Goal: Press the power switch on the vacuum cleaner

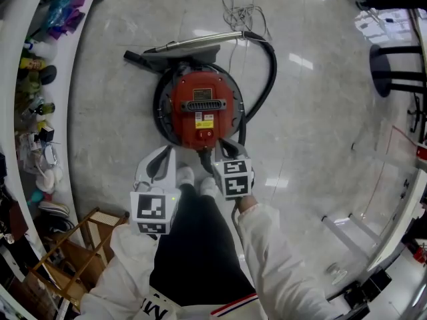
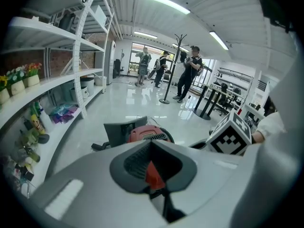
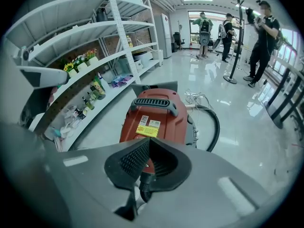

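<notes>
A round red vacuum cleaner (image 1: 200,107) stands on the pale floor in front of my feet, with a black handle grille on top and yellow labels. A small switch (image 1: 205,135) sits on its near edge. Its black hose (image 1: 267,79) curves round the right side to a grey wand (image 1: 193,44). My right gripper (image 1: 220,147) is shut and empty, its tip just at the vacuum's near rim, right of the switch. My left gripper (image 1: 167,152) is also shut and empty, off the vacuum's near-left side. The right gripper view shows the red body (image 3: 154,118) close beyond the shut jaws.
A curved white shelf (image 1: 63,72) with bottles and small items runs down the left. A wooden rack (image 1: 73,252) stands at lower left. A loose cord (image 1: 241,12) lies beyond the wand. A black stool (image 1: 393,72) and a glass rail (image 1: 393,212) are at right. People (image 2: 190,72) stand far off.
</notes>
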`<action>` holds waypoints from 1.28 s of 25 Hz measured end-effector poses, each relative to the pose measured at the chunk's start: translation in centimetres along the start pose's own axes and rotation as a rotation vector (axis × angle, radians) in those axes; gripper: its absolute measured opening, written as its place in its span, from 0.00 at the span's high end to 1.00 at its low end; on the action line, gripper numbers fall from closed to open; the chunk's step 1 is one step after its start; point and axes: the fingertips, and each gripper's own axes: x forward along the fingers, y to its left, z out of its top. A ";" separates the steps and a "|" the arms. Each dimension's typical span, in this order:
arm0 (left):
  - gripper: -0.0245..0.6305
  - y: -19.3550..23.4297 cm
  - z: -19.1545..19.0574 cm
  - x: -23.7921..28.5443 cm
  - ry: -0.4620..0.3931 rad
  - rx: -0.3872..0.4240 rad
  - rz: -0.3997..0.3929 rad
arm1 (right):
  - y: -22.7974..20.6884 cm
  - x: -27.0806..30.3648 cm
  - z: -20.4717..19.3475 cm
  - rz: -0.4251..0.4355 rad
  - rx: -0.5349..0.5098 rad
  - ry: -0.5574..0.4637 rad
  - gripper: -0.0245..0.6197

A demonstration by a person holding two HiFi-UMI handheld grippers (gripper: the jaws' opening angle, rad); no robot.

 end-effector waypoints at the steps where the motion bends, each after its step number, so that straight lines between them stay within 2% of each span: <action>1: 0.96 0.0 0.3 -0.2 -0.005 0.006 0.002 | 0.0 -0.4 0.2 -0.002 0.000 -0.006 0.96; 10: 0.96 -1.1 3.0 -4.0 -0.028 0.066 0.016 | -0.6 -6.2 1.1 -0.026 0.028 -0.059 0.96; 19: 0.96 -2.2 5.6 -8.1 -0.061 0.087 0.049 | -0.9 -12.2 2.3 -0.049 0.035 -0.122 0.96; 32: 0.96 -4.8 9.7 -13.2 -0.114 0.130 0.031 | 0.6 -20.7 4.8 -0.054 0.072 -0.222 0.96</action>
